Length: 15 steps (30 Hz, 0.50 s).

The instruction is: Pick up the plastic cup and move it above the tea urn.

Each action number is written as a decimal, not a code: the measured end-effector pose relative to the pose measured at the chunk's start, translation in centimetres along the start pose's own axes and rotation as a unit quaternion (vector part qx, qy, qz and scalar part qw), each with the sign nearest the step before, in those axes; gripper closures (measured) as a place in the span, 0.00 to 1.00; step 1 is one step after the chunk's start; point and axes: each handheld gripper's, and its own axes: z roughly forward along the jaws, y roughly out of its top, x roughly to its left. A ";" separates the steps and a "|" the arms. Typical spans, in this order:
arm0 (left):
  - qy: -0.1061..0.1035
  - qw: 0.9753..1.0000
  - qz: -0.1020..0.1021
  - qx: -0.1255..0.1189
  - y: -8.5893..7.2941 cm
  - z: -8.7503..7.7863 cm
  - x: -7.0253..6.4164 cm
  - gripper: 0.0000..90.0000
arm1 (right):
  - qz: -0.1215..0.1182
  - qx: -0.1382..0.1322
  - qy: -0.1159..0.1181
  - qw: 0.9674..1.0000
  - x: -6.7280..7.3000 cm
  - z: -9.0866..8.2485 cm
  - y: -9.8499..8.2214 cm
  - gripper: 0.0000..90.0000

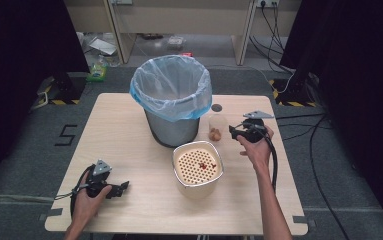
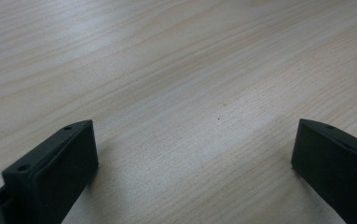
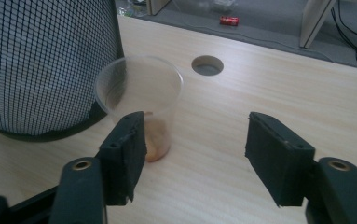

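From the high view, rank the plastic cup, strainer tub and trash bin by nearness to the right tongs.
1. Plastic cup, just to the left of the right tongs.
2. Strainer tub, toward the person, table centre.
3. Trash bin, far side, beyond the cup.

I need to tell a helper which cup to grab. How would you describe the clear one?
Find the mesh bin with the blue liner on the table. The clear plastic cup stands at its right. It's see-through with brownish bits at the bottom, unlike the cream perforated-lid container nearer the person.

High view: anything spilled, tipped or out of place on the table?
Nothing stands out. The bin, clear cup and strainer container all stand upright on the table, with no visible spill.
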 end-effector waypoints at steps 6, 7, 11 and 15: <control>0.000 1.000 0.000 0.000 0.0 0.0 0.0 0.00 | -0.004 0.008 -0.001 1.000 0.2 1.2 1.1 0.49; 0.000 1.000 0.000 0.000 0.0 0.0 0.0 0.00 | -0.002 0.008 0.000 1.000 0.2 1.5 1.3 0.50; 0.000 1.000 0.000 0.000 0.0 0.0 0.0 0.00 | -0.012 0.013 0.003 1.000 0.7 2.8 2.1 0.56; 0.000 1.000 0.000 0.000 0.0 0.0 0.0 0.00 | -0.024 0.039 -0.006 0.999 1.0 4.1 2.6 0.58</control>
